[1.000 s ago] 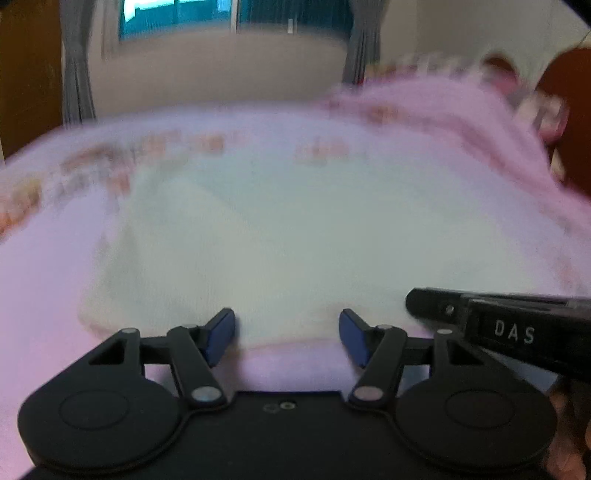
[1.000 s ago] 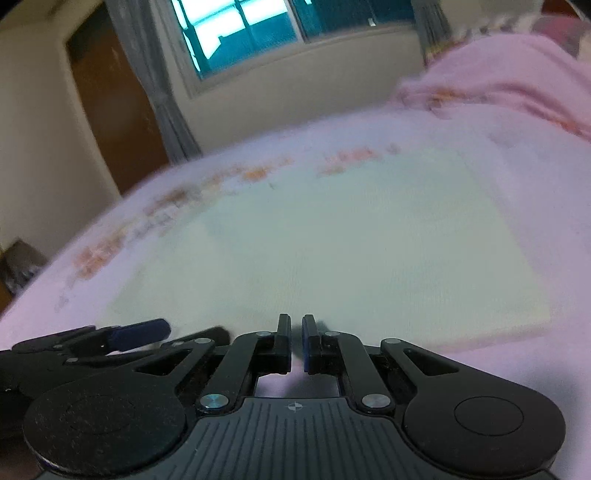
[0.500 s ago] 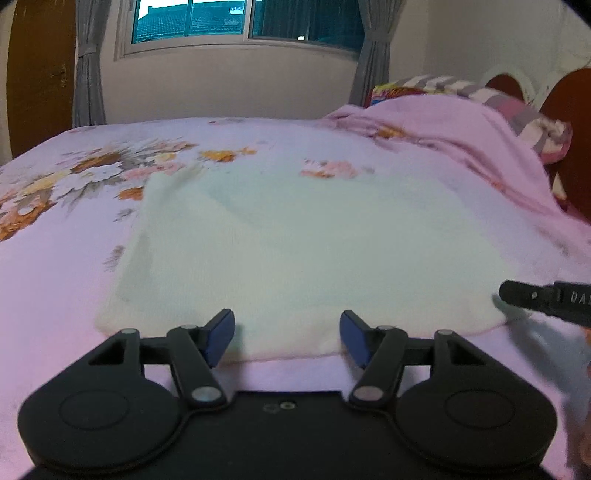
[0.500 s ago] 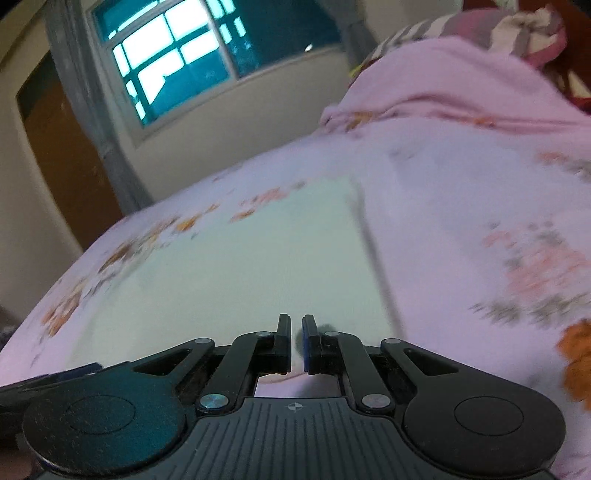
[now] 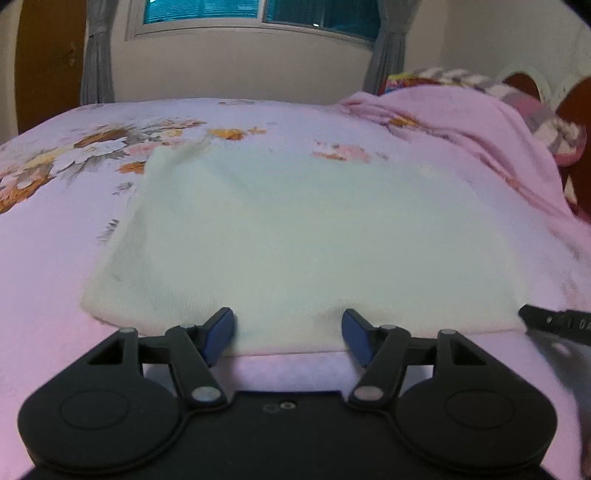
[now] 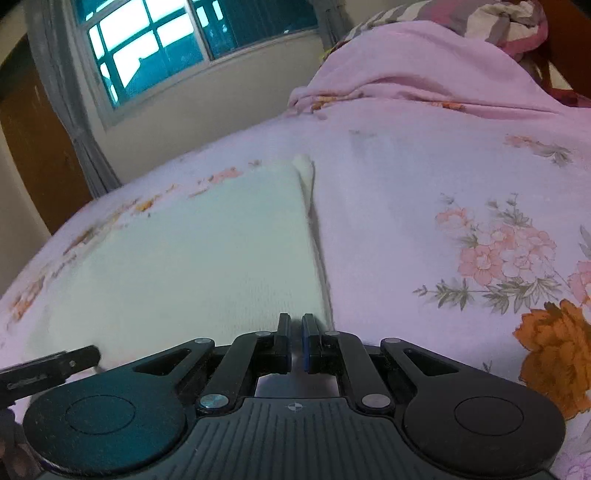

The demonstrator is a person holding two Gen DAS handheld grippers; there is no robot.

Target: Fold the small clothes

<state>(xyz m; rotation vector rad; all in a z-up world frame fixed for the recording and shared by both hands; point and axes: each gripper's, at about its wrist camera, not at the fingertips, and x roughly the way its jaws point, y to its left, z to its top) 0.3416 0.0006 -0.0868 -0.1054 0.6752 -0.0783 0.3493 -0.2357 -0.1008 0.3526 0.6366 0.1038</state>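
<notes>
A pale cream knitted garment [image 5: 303, 240] lies flat on the pink floral bedsheet [image 5: 48, 236]. My left gripper [image 5: 288, 334] is open, its blue-padded fingers straddling the garment's near edge just left of the middle. The garment also shows in the right wrist view [image 6: 192, 266], with a small fold sticking up at its far right corner. My right gripper [image 6: 296, 341] is shut, its tips at the garment's near right corner; whether cloth is pinched between them is hidden. The right gripper's tip also shows at the right edge of the left wrist view [image 5: 554, 321].
A heaped pink blanket [image 5: 461, 125] and a striped pillow [image 6: 491, 18] lie at the right by the dark wooden headboard [image 5: 576, 110]. A window with grey curtains [image 5: 96, 55] and a brown door [image 5: 48, 62] stand behind the bed. Open sheet lies right of the garment [image 6: 443, 184].
My right gripper has swung from over the middle of the garment's near edge to its right corner, staying shut. My left gripper has stayed open at the near edge, with the view steadying.
</notes>
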